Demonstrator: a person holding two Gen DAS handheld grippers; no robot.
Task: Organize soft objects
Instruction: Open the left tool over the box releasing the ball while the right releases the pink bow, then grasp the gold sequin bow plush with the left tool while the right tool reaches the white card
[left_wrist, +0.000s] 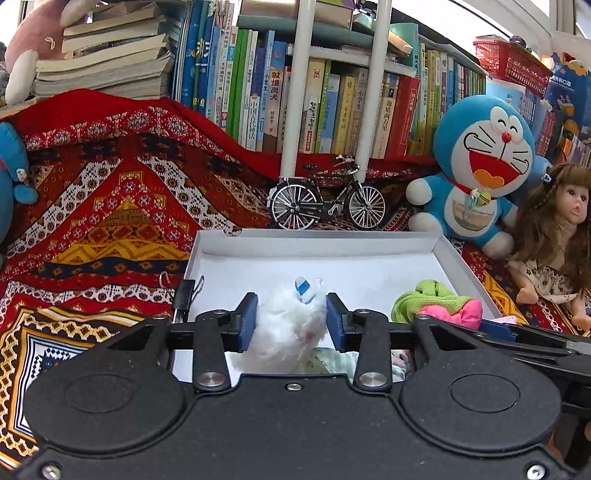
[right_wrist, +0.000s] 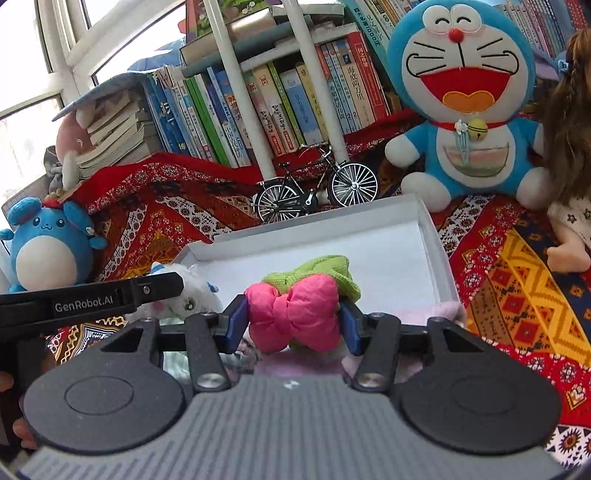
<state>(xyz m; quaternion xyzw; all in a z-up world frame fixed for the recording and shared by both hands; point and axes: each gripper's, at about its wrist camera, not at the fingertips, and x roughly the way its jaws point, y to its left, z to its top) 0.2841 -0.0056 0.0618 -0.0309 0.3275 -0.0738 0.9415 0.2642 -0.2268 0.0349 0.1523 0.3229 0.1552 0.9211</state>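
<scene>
White toy (left_wrist: 284, 328) fluffy fur; pink bow (right_wrist: 293, 315) padded cloth; tray (left_wrist: 332, 240) matt card; bicycle (left_wrist: 327, 201) glossy metal.

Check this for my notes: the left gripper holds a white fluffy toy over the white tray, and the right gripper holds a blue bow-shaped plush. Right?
Not quite: the bow-shaped plush in the right gripper is pink, as the right wrist view shows. The left gripper does hold the white fluffy toy over the white tray.
</scene>
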